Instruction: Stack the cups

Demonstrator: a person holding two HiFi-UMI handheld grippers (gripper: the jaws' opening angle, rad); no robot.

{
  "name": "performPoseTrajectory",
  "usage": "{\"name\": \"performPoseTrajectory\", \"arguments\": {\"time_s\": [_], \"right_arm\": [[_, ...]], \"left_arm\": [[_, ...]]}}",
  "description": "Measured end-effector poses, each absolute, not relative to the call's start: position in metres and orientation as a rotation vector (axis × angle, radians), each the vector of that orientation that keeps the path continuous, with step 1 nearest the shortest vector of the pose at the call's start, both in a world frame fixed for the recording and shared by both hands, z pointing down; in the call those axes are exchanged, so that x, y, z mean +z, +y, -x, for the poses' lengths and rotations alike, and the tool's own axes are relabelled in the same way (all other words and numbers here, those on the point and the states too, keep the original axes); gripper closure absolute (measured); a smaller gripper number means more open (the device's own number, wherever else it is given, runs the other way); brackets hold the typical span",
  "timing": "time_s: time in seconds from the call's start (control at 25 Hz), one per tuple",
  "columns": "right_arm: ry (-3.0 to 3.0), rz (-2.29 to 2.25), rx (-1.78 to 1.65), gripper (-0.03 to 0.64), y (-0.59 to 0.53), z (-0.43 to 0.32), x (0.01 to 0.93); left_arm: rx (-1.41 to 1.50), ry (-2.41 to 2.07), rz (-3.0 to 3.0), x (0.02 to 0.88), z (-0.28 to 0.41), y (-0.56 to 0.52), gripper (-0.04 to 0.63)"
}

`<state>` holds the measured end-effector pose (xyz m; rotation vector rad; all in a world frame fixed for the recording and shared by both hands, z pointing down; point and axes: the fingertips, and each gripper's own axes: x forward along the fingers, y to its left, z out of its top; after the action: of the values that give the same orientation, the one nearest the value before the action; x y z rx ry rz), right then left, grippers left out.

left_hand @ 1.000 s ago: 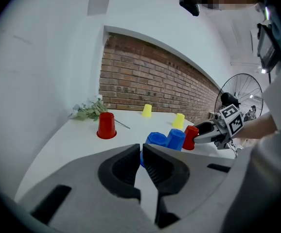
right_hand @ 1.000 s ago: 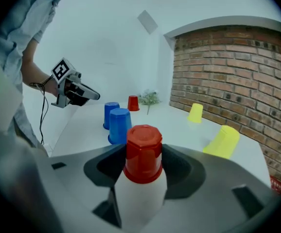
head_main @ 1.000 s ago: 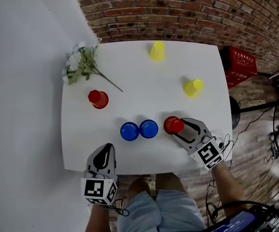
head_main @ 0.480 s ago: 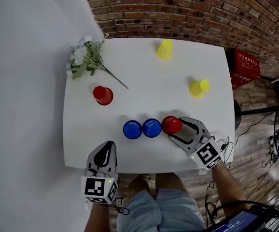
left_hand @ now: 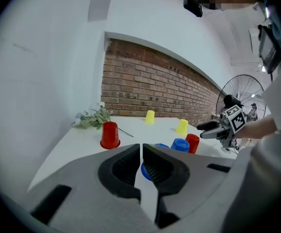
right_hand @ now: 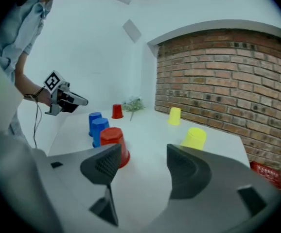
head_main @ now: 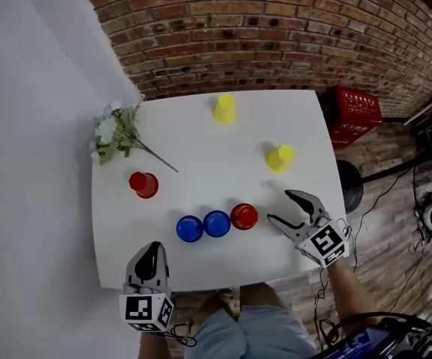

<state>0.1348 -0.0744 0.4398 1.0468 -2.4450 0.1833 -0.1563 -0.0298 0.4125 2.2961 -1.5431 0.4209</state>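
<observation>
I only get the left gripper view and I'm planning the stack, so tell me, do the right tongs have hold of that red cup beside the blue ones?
Observer: No. On the right gripper the tongs are opening with nothing between them; the red cup stands just outside.
Operator: My own tongs hide the blue ones. Are they stacked yet?
Observer: No. The head view shows the left blue cup and the right blue cup side by side, upside down, in a row with that red cup.
</observation>
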Motion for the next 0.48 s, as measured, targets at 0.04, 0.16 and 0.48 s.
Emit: {"name": "performPoseTrajectory", "arguments": {"time_s": [0.04,0.16,0.48], "right_arm": [[-2.408,-1.114,0.169,0.322,-0.084,-0.149,0.439],[-2.287,-1.297,0.146,0.304,-0.116,-0.184,0.442],[-2.238,-1.422,0.201,0.278,-0.186,-0.199,0.458]], "left_arm": [[0.419,-1.550,-2.298,0.410,0.156,-0.032,0.571],[0.418,-1.566,-2.298,0.406,0.153,-0.037,0.572],[0.436,-1.592,-2.274,0.410,0.142,-0.042,0.571]]}}
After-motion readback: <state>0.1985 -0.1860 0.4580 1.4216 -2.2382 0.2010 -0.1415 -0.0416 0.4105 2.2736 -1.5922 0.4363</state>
